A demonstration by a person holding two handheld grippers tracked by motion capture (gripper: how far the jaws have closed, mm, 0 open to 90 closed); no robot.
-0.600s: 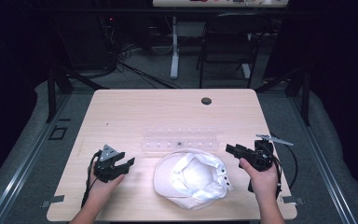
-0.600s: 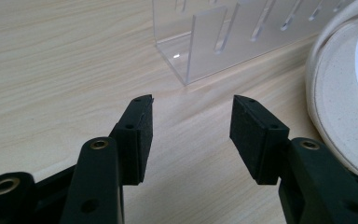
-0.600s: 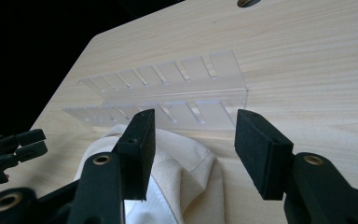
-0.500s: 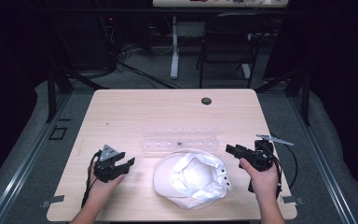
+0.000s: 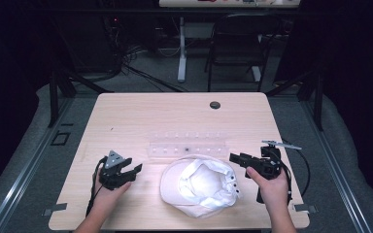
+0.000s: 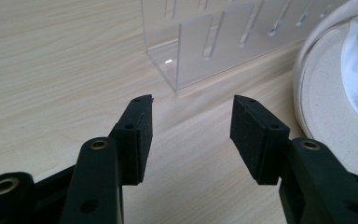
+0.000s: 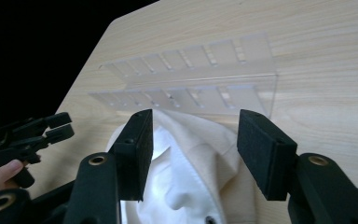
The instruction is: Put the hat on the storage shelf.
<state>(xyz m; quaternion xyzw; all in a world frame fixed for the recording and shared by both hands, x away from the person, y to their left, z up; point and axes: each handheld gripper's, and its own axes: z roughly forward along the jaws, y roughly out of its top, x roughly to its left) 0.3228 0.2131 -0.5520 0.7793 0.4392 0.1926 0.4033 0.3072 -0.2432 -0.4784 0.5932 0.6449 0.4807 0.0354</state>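
Two grippers are held low over the wooden table (image 5: 126, 116), one at each side of a white cap (image 5: 199, 187) that is seen lying upside down near the table's front edge, its pale lining turned up. The left gripper (image 5: 133, 169) is kept with its jaws spread wide and nothing between them, just left of the cap, whose rim (image 6: 326, 107) is caught at the right of the left gripper view. The right gripper (image 5: 234, 157) is likewise held released and empty, its jaws pointed across the cap (image 7: 191, 163), and a clear slotted acrylic rack (image 5: 187, 145) is seen standing just behind the cap.
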